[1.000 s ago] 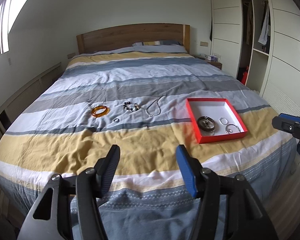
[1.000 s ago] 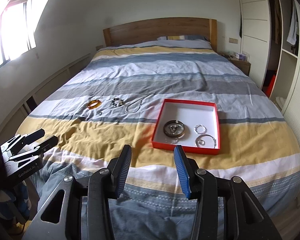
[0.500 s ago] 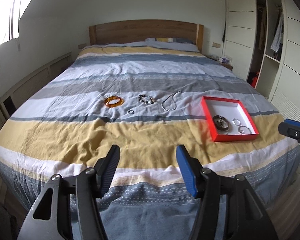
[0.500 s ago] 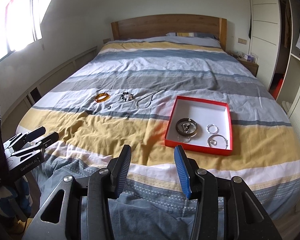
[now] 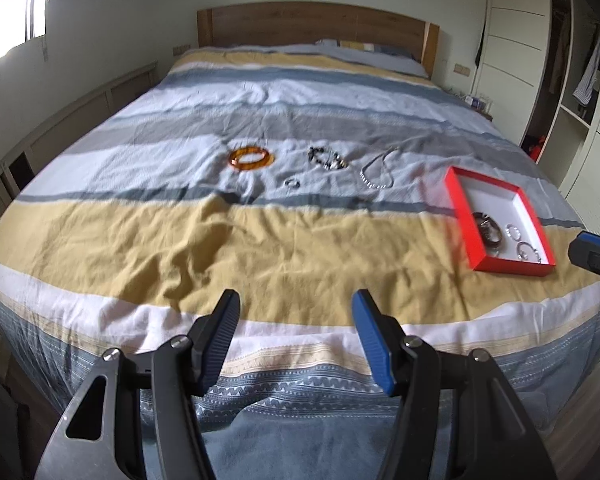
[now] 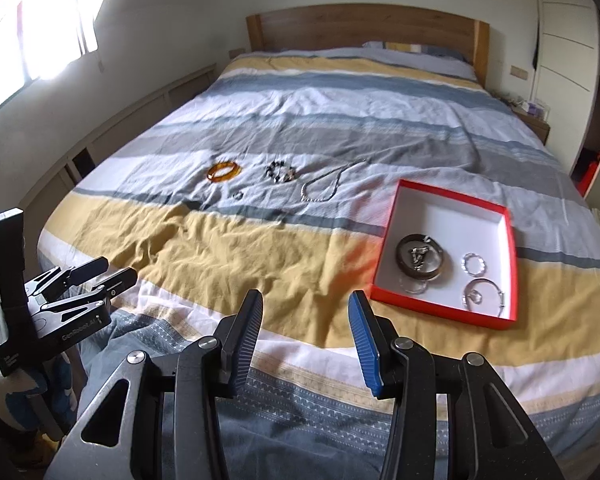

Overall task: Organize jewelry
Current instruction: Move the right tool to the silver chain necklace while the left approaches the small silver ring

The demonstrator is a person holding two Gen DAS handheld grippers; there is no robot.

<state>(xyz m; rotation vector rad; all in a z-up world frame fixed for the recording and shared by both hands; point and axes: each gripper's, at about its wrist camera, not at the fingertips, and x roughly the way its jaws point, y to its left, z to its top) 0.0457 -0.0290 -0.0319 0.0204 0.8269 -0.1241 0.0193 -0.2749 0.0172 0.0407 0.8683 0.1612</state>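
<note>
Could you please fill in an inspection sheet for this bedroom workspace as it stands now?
Surface: striped duvet on the bed, wrinkled, yellow band nearest the foot.
Job's things: red box on the right, white inside, holding a dark bangle and several silver rings. Outside it, in a row: amber bangle, beaded bracelet, silver necklace; small ring just in front.
Clutter: nothing seen on the bed.
Grippers: left tongs and right tongs both open, empty, over the foot of the bed, touching nothing.
Cables: nothing seen.
Surroundings: wooden headboard, window on the left, open wardrobe shelves on the right.
</note>
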